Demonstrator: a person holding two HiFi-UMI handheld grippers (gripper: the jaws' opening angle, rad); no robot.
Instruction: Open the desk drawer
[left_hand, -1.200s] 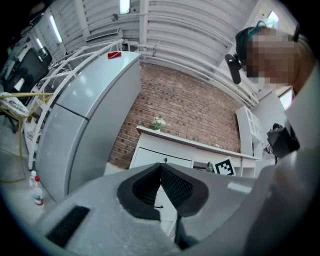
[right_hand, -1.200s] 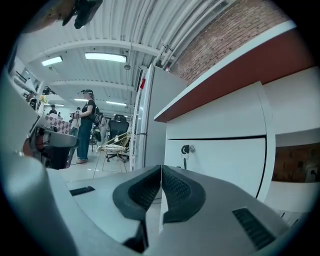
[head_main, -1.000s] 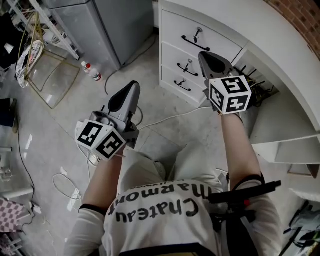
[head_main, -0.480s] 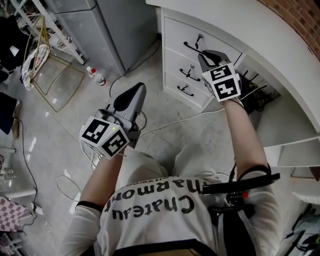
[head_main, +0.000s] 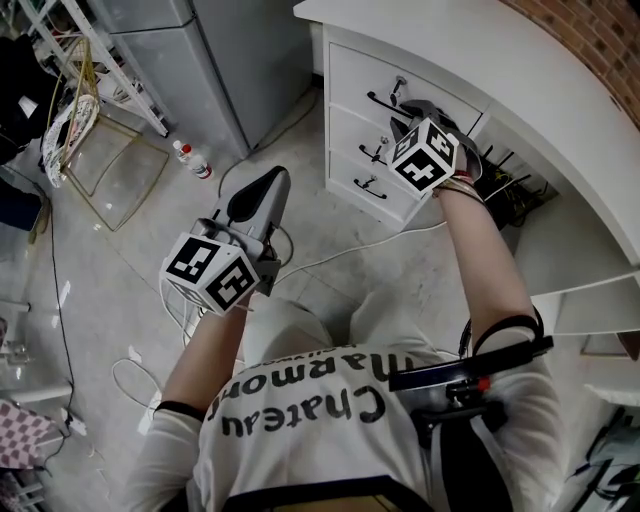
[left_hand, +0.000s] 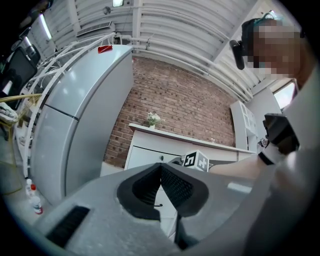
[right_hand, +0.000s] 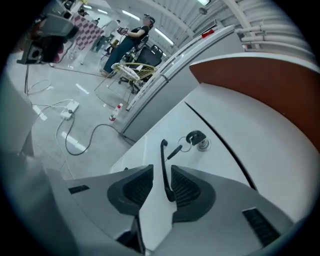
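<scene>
Right gripper (right_hand: 160, 172) advanced, its just-opening fingers (right_hand: 137, 187) flanking the drawer handle (right_hand: 162, 155).

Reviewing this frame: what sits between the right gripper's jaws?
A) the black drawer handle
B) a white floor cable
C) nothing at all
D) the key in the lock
A: in the right gripper view the black drawer handle runs between the pads of the right gripper, whose jaws have just been opening and stand apart around it.
</scene>
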